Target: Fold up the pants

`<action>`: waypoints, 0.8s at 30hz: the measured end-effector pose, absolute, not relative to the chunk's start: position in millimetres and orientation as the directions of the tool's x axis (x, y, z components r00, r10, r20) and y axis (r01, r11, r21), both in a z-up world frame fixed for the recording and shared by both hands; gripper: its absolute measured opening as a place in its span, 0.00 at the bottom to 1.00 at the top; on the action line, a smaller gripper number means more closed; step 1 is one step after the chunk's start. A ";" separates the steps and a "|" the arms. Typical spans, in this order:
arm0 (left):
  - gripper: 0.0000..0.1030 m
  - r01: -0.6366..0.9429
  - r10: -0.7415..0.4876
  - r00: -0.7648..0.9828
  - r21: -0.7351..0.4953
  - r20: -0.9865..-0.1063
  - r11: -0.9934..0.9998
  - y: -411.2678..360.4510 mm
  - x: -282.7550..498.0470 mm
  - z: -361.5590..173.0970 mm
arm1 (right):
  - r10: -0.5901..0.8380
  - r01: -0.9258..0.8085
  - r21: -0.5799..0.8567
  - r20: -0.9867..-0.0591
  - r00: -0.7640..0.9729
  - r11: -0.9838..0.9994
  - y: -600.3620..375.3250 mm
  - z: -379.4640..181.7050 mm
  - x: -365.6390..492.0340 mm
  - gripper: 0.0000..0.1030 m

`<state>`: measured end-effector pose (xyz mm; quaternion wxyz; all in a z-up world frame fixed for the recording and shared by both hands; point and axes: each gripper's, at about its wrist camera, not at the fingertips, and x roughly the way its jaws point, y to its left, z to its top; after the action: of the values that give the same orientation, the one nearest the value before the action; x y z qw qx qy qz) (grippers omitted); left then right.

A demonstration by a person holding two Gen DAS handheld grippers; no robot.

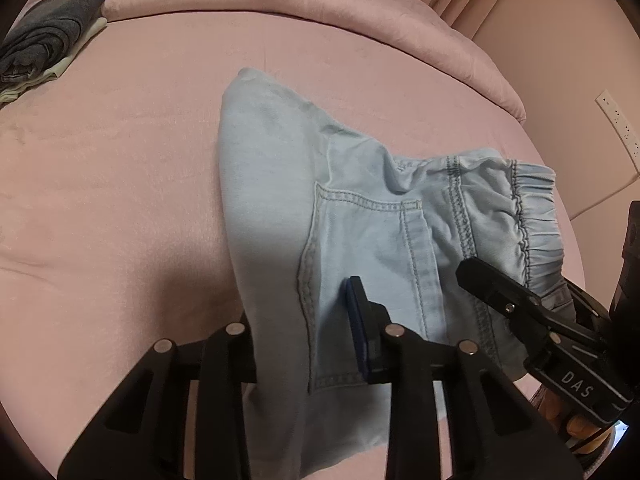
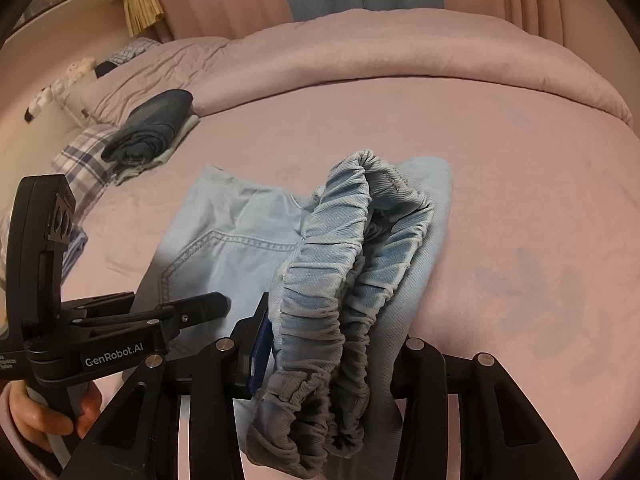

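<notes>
Light, floppy denim pants (image 1: 360,208) lie on a pink bed (image 1: 120,160). Both claws, left (image 1: 296,344) and right (image 2: 332,364), pinch cloth; the elastic waistband (image 2: 340,248) gives surest hold.

one pants (image 1: 360,216), two tongs (image 1: 304,336) (image 2: 320,344), one clothes stack (image 2: 152,128)

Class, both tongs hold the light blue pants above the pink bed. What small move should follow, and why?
Probably carry the waistband toward the far folded edge: the left tongs and right tongs grip the near end, lifted off the bed.
</notes>
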<state>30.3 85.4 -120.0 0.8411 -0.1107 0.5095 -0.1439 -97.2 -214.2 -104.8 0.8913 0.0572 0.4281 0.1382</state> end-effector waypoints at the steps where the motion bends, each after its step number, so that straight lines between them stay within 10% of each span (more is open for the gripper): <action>1: 0.27 0.133 -0.359 0.441 -0.335 -0.823 0.933 85.3 29.7 -118.5 | 0.292 -0.202 0.213 -0.746 0.599 0.956 -213.5 -103.8 -97.5 0.42; 24: 0.27 0.195 -0.378 0.513 -0.323 -0.771 0.926 95.8 6.8 -79.5 | 0.323 -0.253 0.204 -0.679 0.659 0.946 -201.8 -72.1 -97.1 0.41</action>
<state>6.8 95.8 -79.5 0.8641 -0.0979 0.4650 -0.1658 -97.1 -201.8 -72.1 0.9097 0.0460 0.3812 0.1582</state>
